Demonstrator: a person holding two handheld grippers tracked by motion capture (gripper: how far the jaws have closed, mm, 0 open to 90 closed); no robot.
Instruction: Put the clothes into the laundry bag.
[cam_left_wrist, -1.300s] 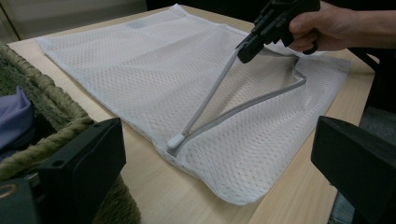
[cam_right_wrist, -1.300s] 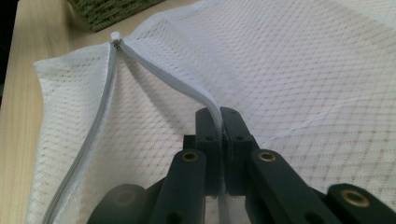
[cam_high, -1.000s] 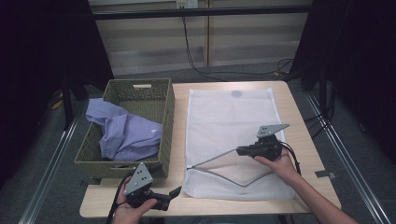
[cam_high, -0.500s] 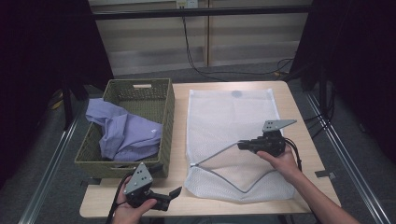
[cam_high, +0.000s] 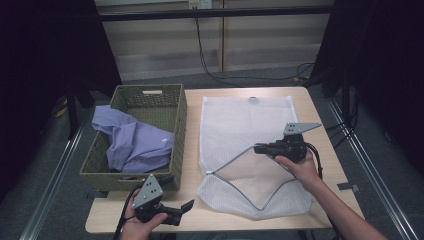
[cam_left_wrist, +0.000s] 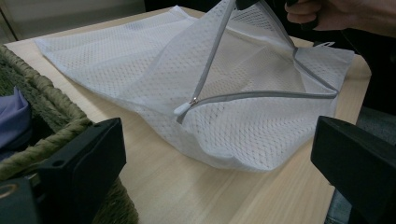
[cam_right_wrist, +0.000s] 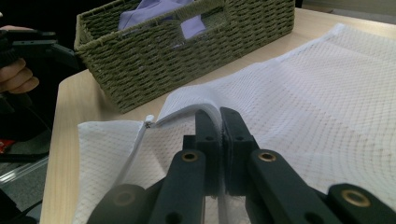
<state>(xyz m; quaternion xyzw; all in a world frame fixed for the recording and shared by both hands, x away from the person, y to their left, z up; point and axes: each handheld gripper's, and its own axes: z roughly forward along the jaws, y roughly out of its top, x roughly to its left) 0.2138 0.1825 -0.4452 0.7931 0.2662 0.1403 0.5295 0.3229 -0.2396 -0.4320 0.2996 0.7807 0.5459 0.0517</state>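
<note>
A white mesh laundry bag (cam_high: 240, 125) with a grey zipper lies flat on the wooden table. My right gripper (cam_high: 257, 148) is shut on the bag's upper zipper edge (cam_right_wrist: 205, 105) and holds it lifted off the table, so the mouth gapes open. The white zipper pull (cam_left_wrist: 182, 108) rests at the near-left corner of the mouth. My left gripper (cam_high: 187, 206) is held near the table's front edge, open, with nothing between its jaws. A lavender shirt (cam_high: 135, 142) lies crumpled in the woven basket (cam_high: 177, 120), partly over its left rim.
The green woven basket (cam_right_wrist: 196, 51) stands on the left of the table, beside the bag. Bare wood (cam_high: 220, 215) runs along the front edge. A black cable (cam_high: 205, 45) hangs down the wall behind the table.
My right gripper has risen and drawn the zipper edge higher, so the bag's mouth stands wider. The left gripper has stayed in place.
</note>
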